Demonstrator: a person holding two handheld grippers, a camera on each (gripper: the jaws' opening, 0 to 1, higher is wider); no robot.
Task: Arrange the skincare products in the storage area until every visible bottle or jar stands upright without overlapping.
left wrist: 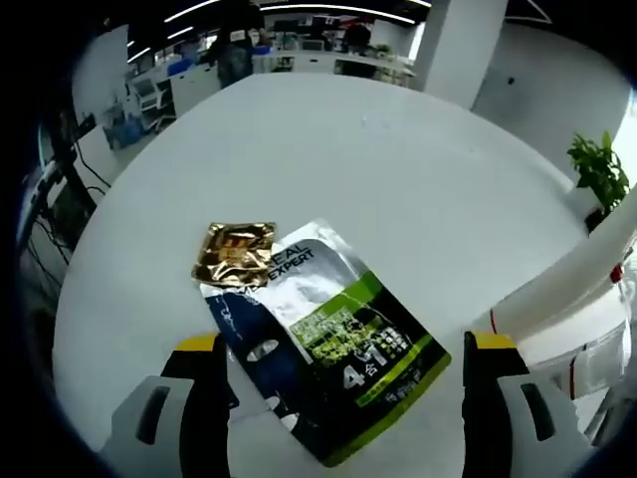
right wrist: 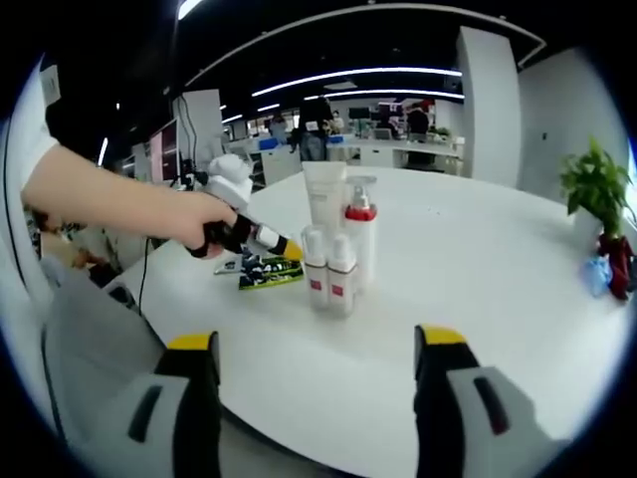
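Note:
A silver, green and dark sachet pack [left wrist: 328, 339] lies flat on the white table [left wrist: 398, 169], with a small gold sachet [left wrist: 235, 254] touching its far left corner. My left gripper [left wrist: 344, 344] hovers open over the pack, one jaw on either side. In the right gripper view, a white tube [right wrist: 323, 197], a pump bottle with a red collar [right wrist: 360, 234] and two small white bottles with red labels [right wrist: 316, 267] [right wrist: 342, 271] stand upright in a tight group. The left gripper [right wrist: 284, 247], held by a hand, hangs over the pack [right wrist: 264, 272] just left of them. My right gripper [right wrist: 317, 339] is open and well short of the bottles.
The table's [right wrist: 478, 299] near edge curves across below the bottles. A potted plant [right wrist: 597, 184] and a blue item [right wrist: 597, 274] sit at its right. The person's arm [right wrist: 109, 204] reaches in from the left. Office desks and people stand far behind.

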